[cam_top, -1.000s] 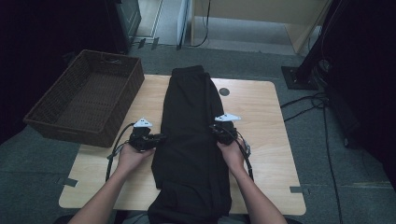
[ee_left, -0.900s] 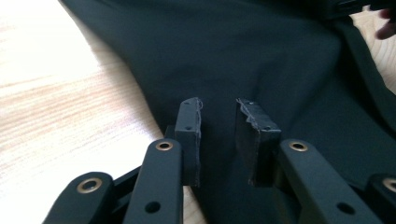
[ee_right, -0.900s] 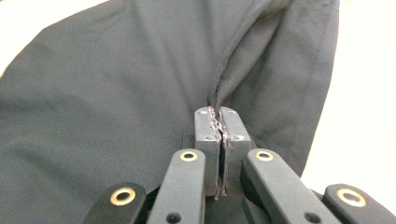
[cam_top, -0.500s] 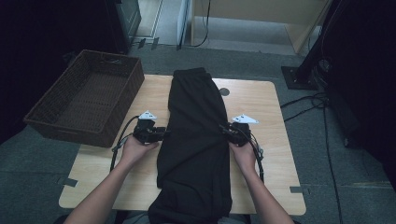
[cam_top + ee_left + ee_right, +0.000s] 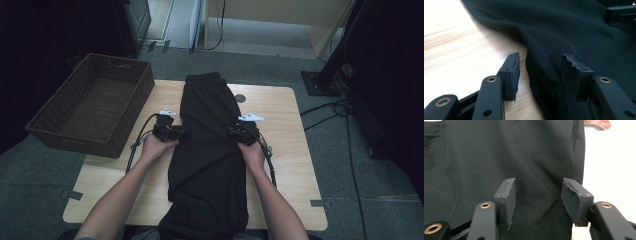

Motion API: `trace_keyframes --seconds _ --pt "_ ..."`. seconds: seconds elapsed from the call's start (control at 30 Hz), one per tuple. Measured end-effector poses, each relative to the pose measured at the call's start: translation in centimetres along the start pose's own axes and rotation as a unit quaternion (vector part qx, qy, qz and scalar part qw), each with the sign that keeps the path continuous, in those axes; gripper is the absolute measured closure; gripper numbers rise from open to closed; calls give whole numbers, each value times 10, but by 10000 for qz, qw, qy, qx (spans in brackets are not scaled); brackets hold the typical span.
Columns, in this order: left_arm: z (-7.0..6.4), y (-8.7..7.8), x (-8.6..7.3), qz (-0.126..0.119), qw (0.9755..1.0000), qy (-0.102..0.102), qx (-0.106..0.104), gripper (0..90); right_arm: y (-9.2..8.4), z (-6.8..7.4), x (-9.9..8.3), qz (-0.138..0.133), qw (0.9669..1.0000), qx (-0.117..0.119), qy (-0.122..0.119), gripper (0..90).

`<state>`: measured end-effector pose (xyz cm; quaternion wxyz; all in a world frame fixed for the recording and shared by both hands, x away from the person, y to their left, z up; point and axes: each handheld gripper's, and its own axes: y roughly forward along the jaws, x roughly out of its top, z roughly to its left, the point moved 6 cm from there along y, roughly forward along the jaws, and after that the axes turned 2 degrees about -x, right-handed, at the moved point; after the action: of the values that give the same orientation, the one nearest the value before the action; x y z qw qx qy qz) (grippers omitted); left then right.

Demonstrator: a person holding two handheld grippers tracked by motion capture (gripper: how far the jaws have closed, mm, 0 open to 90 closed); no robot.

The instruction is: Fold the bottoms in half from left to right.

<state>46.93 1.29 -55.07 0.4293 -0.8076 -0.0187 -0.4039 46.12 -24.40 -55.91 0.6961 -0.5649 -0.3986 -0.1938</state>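
**Black garment stretched along the table, both grippers at its edges**

No brand, label or lettering can be read on anything here; the cloth is plain black and the grippers carry no legible marks.

The garment (image 5: 207,150) lies on the wooden table (image 5: 285,165), its long axis running from the person's edge straight away to the far edge. The narrower end points away from the person, near a small dark round mark (image 5: 240,98) on the tabletop; the near end hangs over the table's front edge. It sits about mid-table, with bare wood on both sides.

The left gripper (image 5: 179,134) is at the garment's left edge, about halfway along. Its jaws have just been opening and stand apart: in the left gripper view one jaw is over bare wood, the other against the dark cloth (image 5: 574,32), with the folded edge between them and not pinched.

The right gripper (image 5: 235,133) is at the opposite edge. Its jaws have also just been opening and stand apart over the cloth (image 5: 499,152), gripping nothing.

A brown wicker basket (image 5: 60,130) sits at the table's left, overhanging its corner, well apart from the garment.
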Motion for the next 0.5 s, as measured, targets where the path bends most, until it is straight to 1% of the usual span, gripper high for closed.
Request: trace_keyframes --seconds 0.03,0.07,0.1,0.13,0.17,0.2,0.23,0.27,0.3,0.33,0.4,0.5 --pt "-1 1 0 12 10000 8 -27 527 2 2 1 3 10000 -24 -7 499" --pt "-3 2 1 40 10000 28 -60 563 2 3 1 17 10000 -66 -36 553" --pt "-4 3 0 100 9999 84 -100 643 2 5 1 30 9999 -92 -128 612" --pt "-6 4 0 126 9998 155 -83 707 2 8 1 20 9998 -37 -175 671" --pt "-7 5 -1 161 9996 198 -92 766 2 10 0 18 9999 -11 -163 741" --pt "-8 5 -2 182 9996 196 -113 825 1 13 0 11 9998 72 -178 833" --pt "-9 4 -4 155 9996 176 -134 850 -1 16 -2 20 9995 161 -268 892" --pt "-10 2 -6 156 9996 184 -156 859 -3 18 -4 39 9992 183 -355 895" --pt "-11 0 -7 155 9996 195 -165 861 -6 19 -6 56 9991 228 -345 899" --pt "-13 -3 -11 168 9994 260 -178 862 -8 20 -7 94 9991 285 -283 900" --pt "-18 -11 -18 176 9991 310 -244 862 -17 21 -15 135 9988 444 -129 900" --pt "-29 -23 -32 171 9989 308 -321 857 -34 29 -29 180 9981 590 -51 898"
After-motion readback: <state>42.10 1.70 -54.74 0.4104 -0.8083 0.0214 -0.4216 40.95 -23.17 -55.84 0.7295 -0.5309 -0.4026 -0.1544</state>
